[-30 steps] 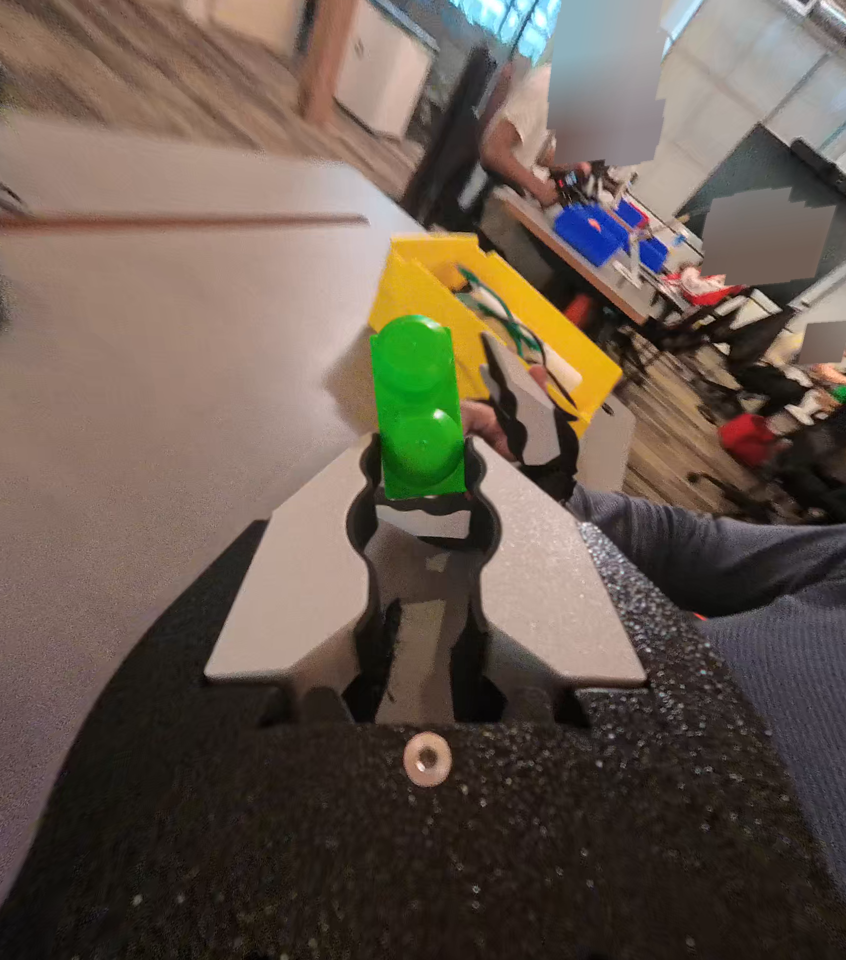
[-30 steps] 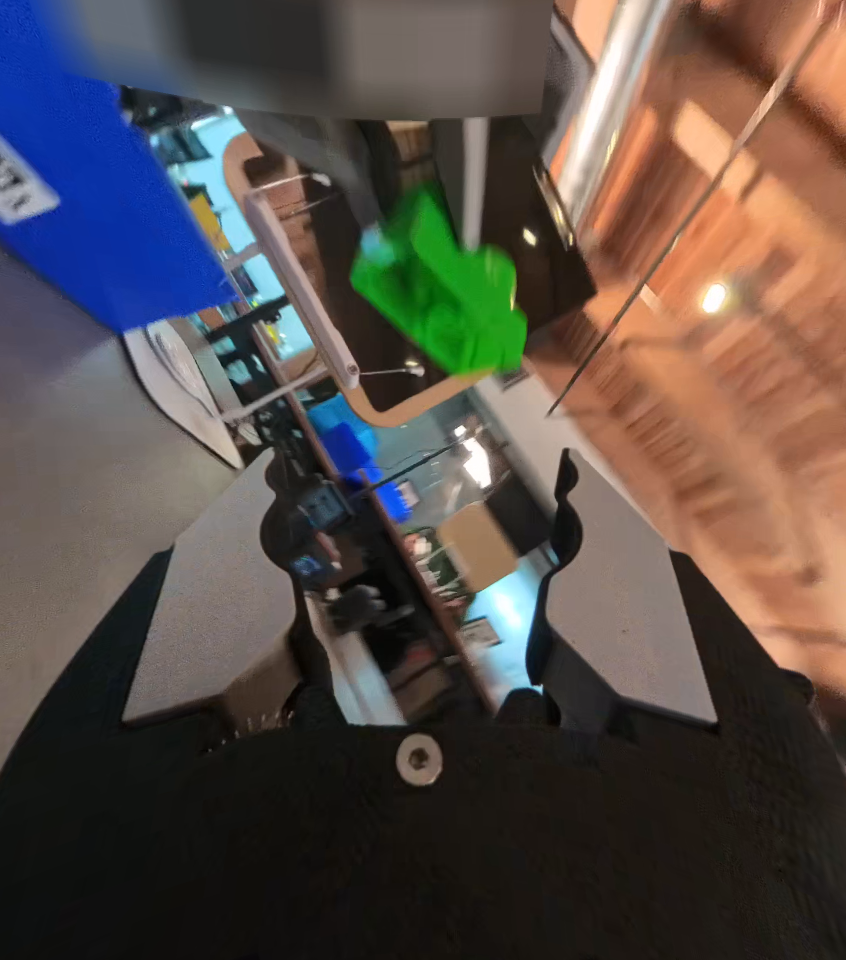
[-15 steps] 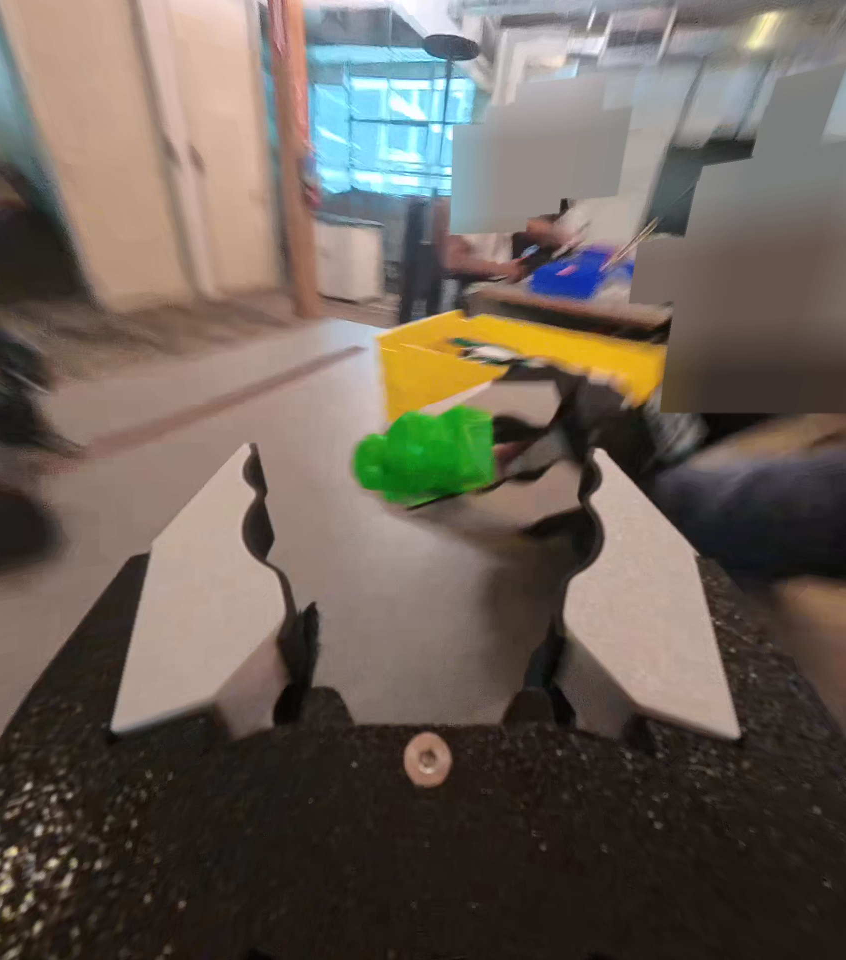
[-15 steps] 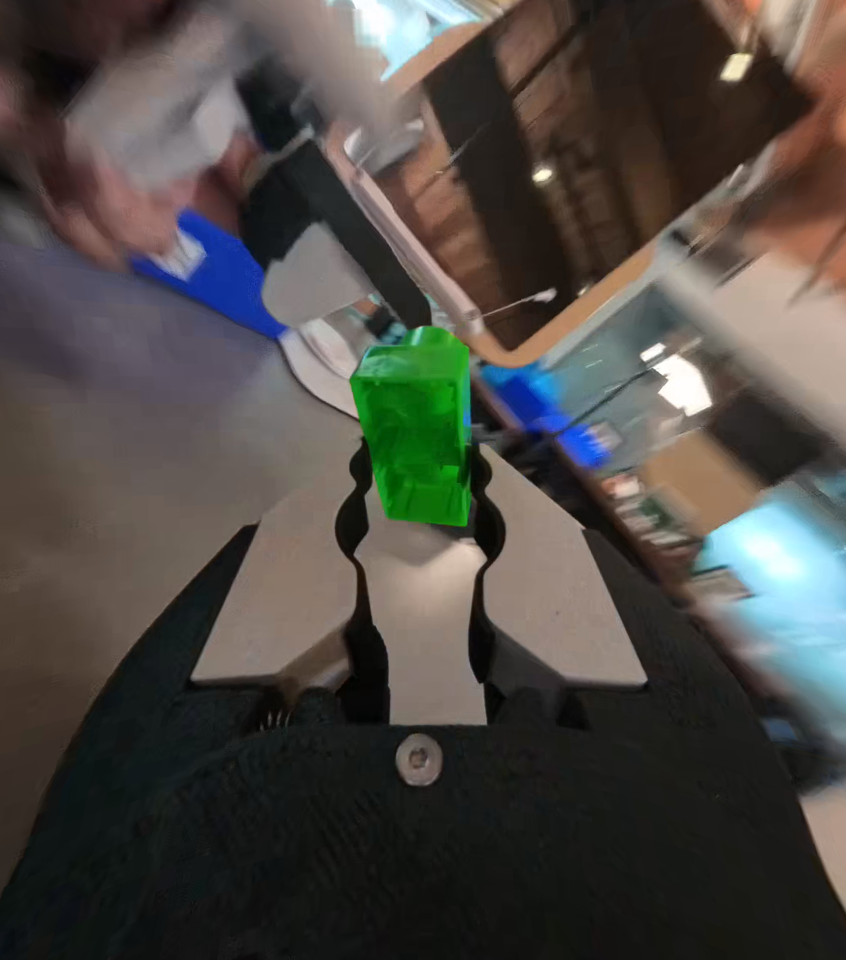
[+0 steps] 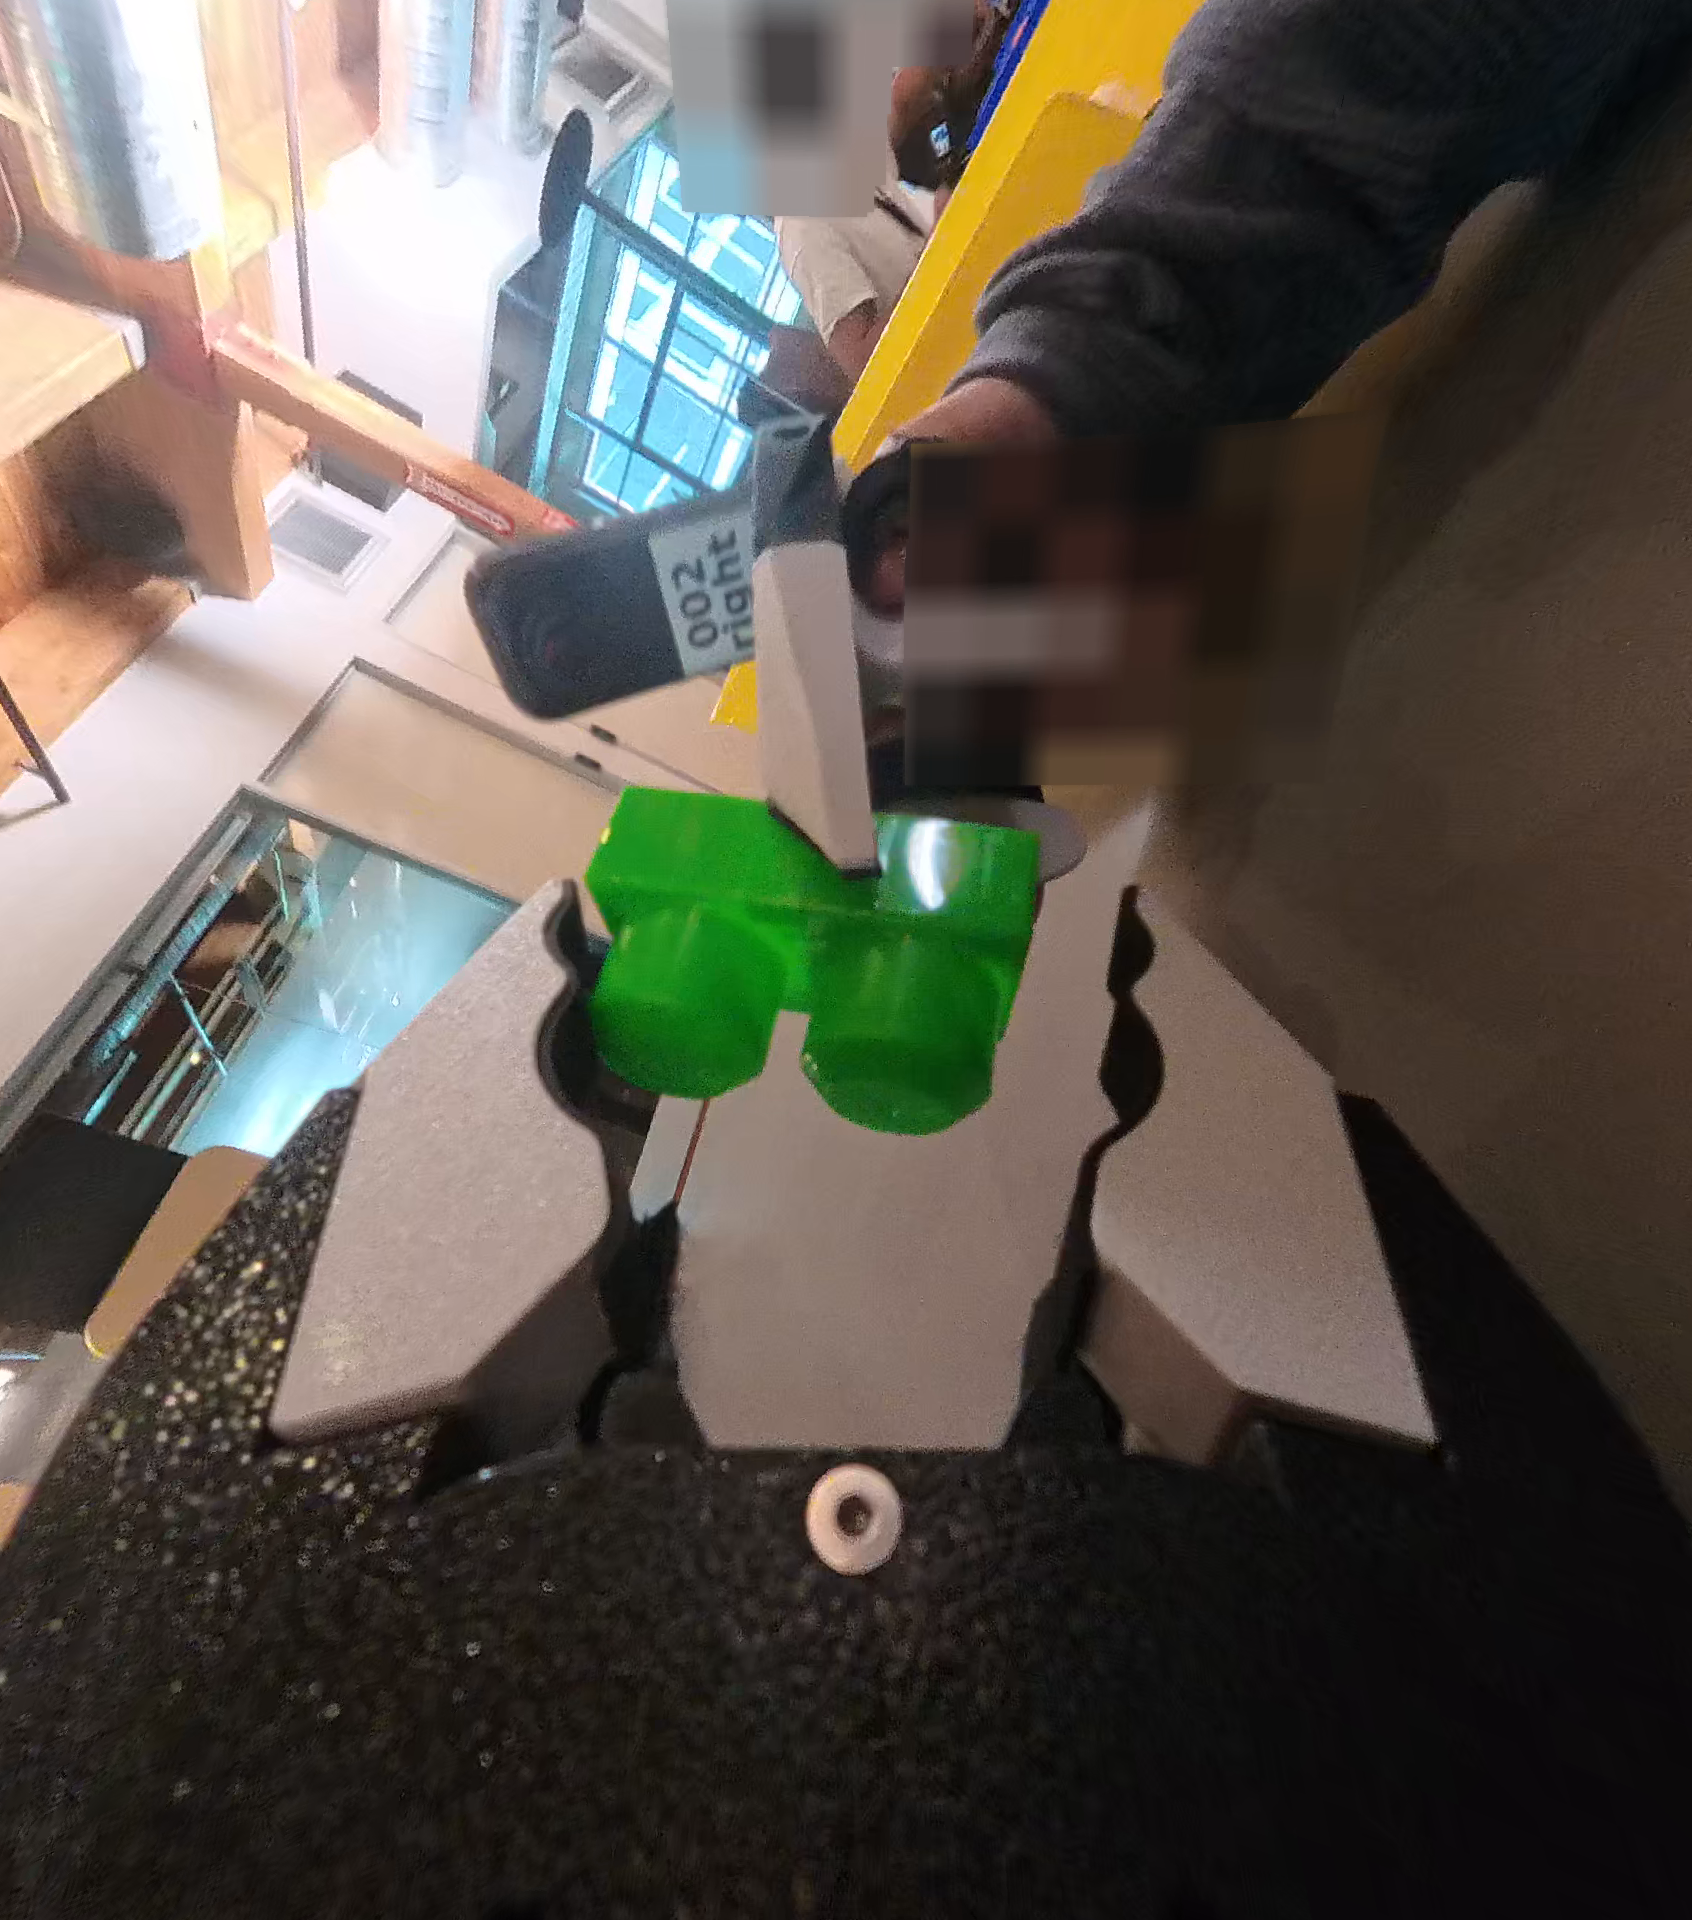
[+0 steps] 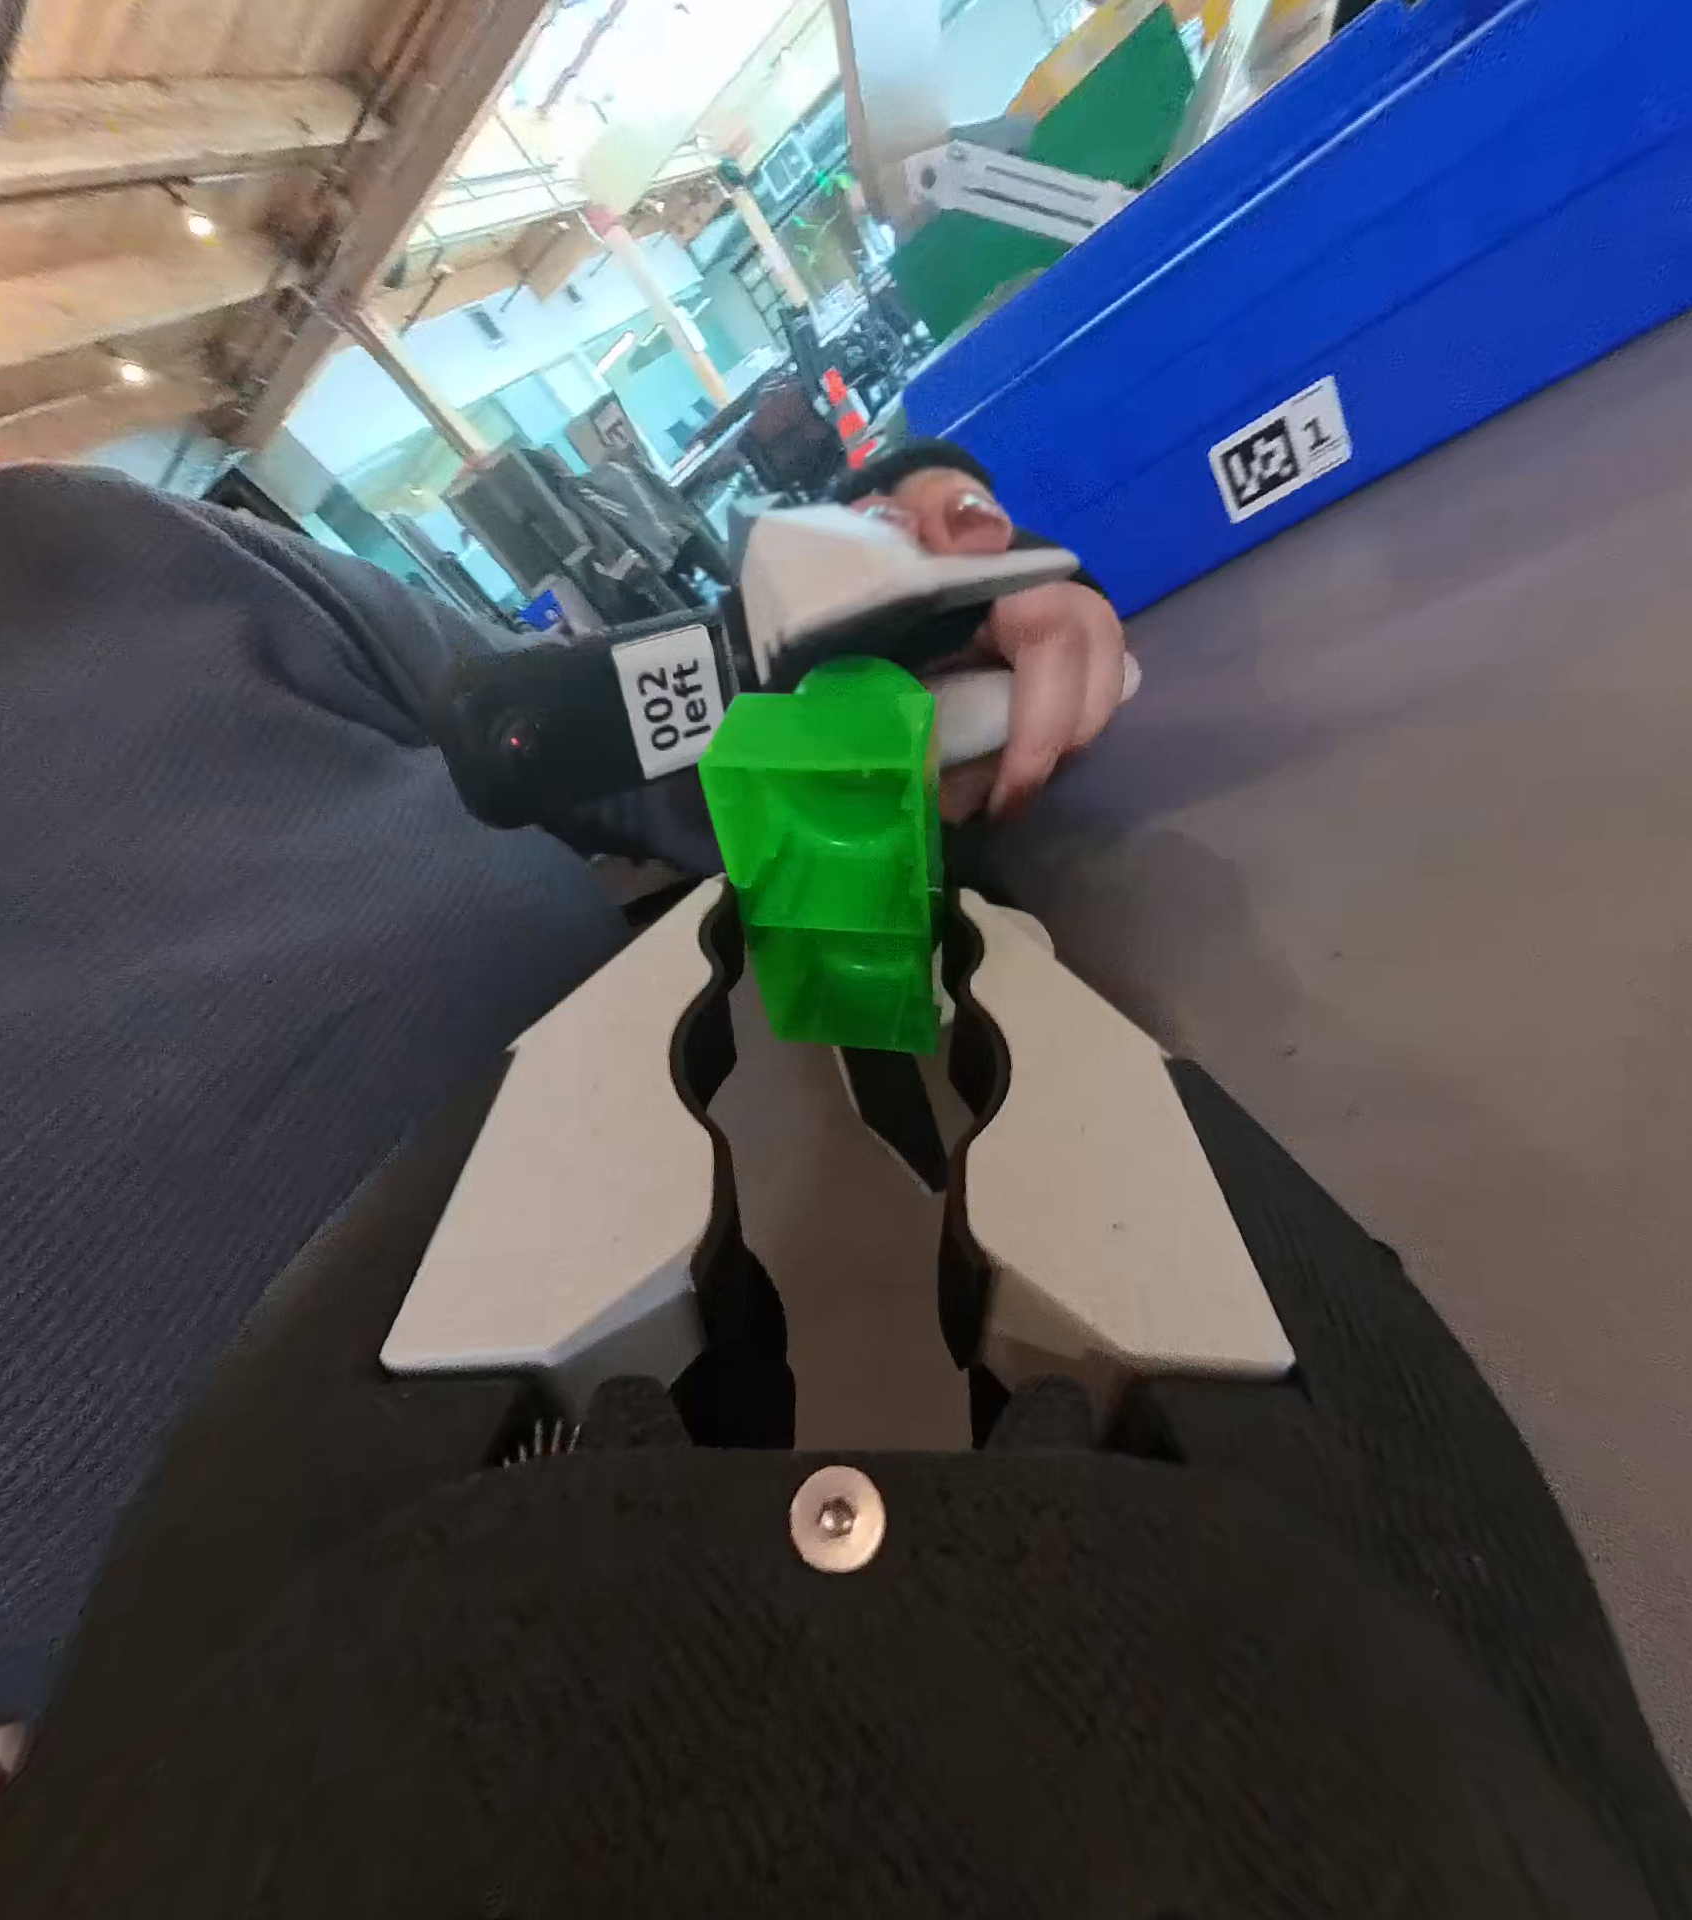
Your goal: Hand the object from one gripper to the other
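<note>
Above grey table [image 6: 1444, 831] | blue bin [image 6: 1341, 312] | timber ceiling [image 5: 11, 343]

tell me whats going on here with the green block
A person holds a hand-held gripper in each hand and is passing a green block between them above a grey table. The right hand-held gripper is shut on the block. The left hand-held gripper is open, its fingers on either side of the block and not yet closed on it. A blue bin sits behind on the table.
</note>
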